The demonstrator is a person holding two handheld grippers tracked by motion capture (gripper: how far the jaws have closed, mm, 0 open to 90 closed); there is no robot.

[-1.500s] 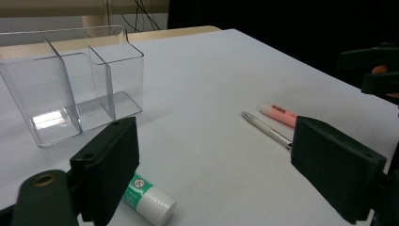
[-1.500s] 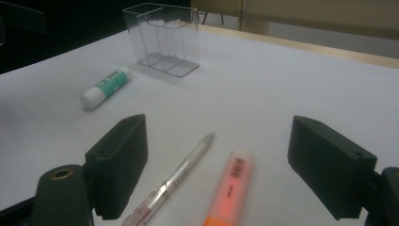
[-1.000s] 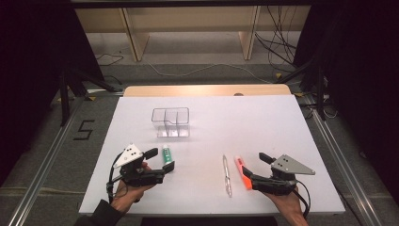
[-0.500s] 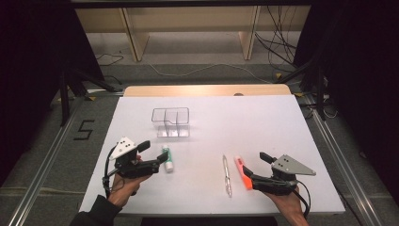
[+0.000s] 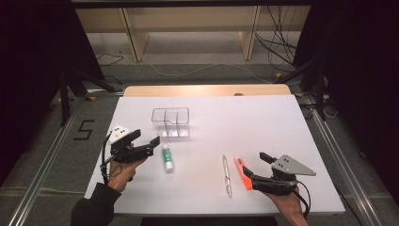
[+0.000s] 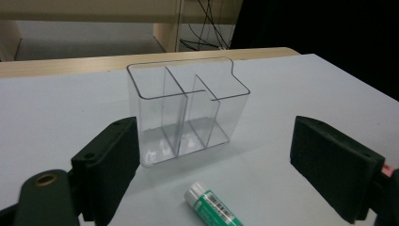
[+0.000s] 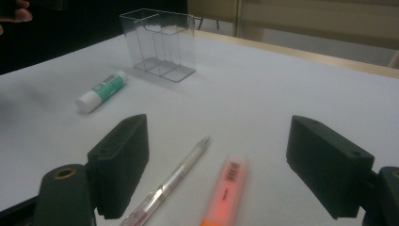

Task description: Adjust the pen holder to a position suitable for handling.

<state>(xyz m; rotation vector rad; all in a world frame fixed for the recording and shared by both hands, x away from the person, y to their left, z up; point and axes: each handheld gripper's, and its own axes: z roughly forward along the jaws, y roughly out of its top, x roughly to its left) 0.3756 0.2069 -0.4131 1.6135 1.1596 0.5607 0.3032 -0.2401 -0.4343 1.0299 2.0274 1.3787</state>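
Note:
A clear plastic organizer (image 5: 170, 121) with several compartments stands upright on the white table (image 5: 244, 122). A green-and-white glue stick (image 5: 166, 157) lies in front of it. My left gripper (image 5: 147, 137) hovers open just left of the glue stick; between its jaws I see the organizer (image 6: 188, 108) and the glue stick's cap end (image 6: 214, 207). A clear pen (image 5: 227, 175) and an orange highlighter (image 5: 243, 172) lie near the front. My right gripper (image 5: 255, 166) is open beside the highlighter (image 7: 226, 190), with the pen (image 7: 174, 181) also between its jaws.
The table's wooden far edge (image 5: 207, 89) borders the floor, where shelf legs and cables sit. Metal rails (image 5: 42, 165) run along both sides of the table. White surface spreads to the right of and behind the organizer.
My left gripper has drawn back left from the glue stick and shifted toward the far side. The glue stick stays lying on the table. The right gripper has not moved.

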